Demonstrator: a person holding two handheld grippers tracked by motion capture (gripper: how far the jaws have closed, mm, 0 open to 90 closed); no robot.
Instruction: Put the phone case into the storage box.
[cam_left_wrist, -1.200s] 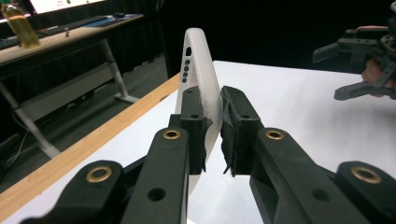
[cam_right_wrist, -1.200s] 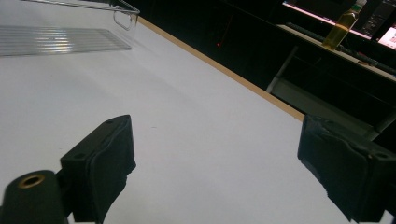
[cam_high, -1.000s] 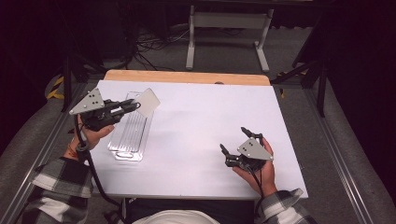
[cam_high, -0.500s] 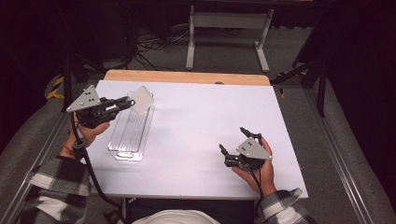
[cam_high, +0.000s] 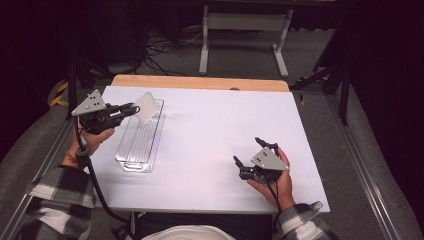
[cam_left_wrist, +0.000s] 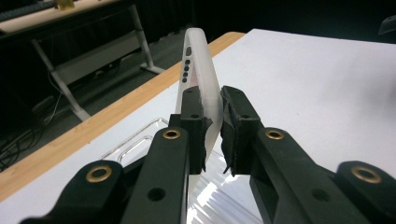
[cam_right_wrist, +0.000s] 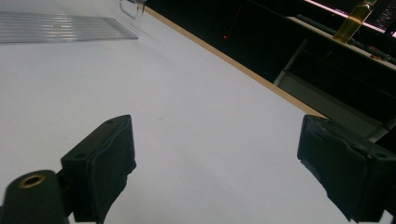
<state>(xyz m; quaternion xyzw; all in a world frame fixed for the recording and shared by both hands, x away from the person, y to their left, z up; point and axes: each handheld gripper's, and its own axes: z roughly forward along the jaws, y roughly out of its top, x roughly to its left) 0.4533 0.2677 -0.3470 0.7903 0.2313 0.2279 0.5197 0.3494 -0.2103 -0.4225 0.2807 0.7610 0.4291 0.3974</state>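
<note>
**Left claw clamped on phone case, over tray – not placed yet**

Left claw (cam_high: 131, 108) is clenched on a frosted white phone case (cam_high: 145, 107); in the left gripper view both pads pinch the case (cam_left_wrist: 198, 88) edge-on, w/ the case standing up past the jaws, button cutouts visible along its side. You're holding it in the air above the far end of the clear ribbed tray (cam_high: 131, 159), which sits near the left edge of the table (cam_high: 210, 130). Case isn't touching the tray as far as I can tell from the high view; tilted, not flat.

Right claw (cam_high: 248, 161) is released, nothing between the jaws. Right gripper view shows just bare table between the two pads (cam_right_wrist: 100, 163); jaws have just been closing a bit, w/ nothing in them. It's parked near the front right of the table, well apart from tray + case.

Status, my read:
- done: case gripped, lifted, brought over the tray
- left: lower it, lay it into the tray, let go
- can't tell whether you mean to put it in or take it out; pose fits either

Grip looks narrow, near one end of the case, so it could pivot when you set it down.
</note>
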